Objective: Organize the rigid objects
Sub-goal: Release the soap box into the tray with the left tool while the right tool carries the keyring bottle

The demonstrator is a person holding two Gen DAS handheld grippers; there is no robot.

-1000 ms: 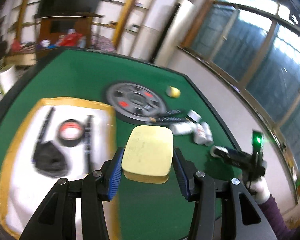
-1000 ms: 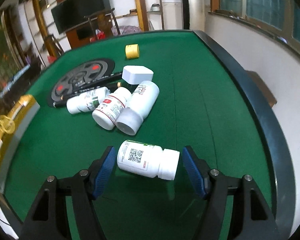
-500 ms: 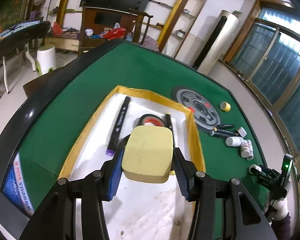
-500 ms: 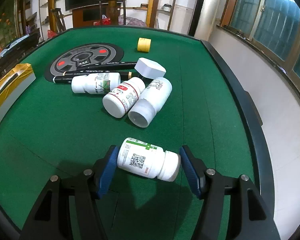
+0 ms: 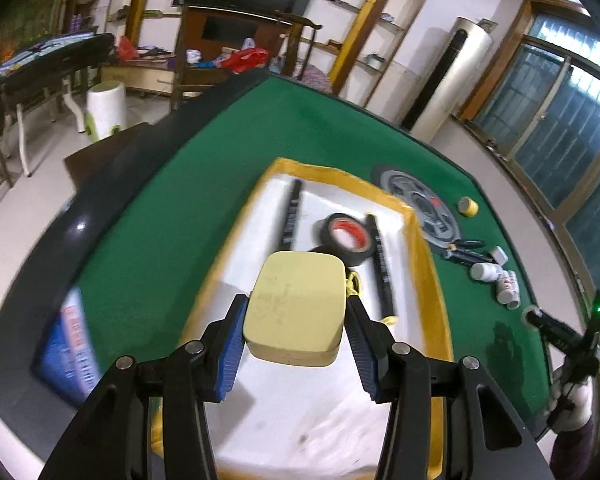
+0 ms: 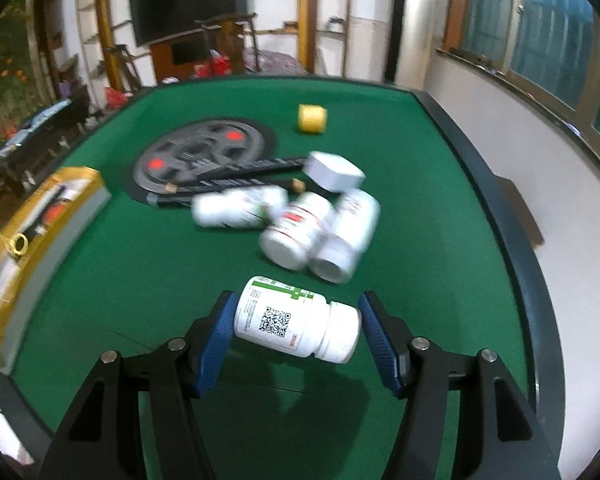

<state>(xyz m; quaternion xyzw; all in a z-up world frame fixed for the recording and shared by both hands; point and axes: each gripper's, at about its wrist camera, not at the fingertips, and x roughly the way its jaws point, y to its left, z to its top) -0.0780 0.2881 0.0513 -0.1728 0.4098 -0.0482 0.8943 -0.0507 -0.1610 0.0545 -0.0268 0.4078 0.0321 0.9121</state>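
My left gripper point(image 5: 296, 310) is shut on a pale yellow rounded box point(image 5: 300, 280) and holds it above the white tray with a yellow rim point(image 5: 416, 248). A black tape roll with a red core point(image 5: 346, 236) and two black markers point(image 5: 290, 216) lie in the tray. In the right wrist view my right gripper point(image 6: 298, 306) is shut end to end on a white pill bottle with a QR label point(image 6: 284, 318), held a little above the green table point(image 6: 140, 264). Behind it lie three more white bottles point(image 6: 300, 228).
A white box point(image 6: 334, 170), black markers point(image 6: 260, 166), a grey weight plate point(image 6: 204, 160) and a yellow tape roll point(image 6: 311, 119) lie further back. The tray's corner point(image 6: 72, 188) is at the left. The table's black edge point(image 6: 500, 220) runs along the right.
My left gripper carried the yellow box from over the green cloth to over the tray. The right jaws closed on the QR bottle and lifted it slightly.
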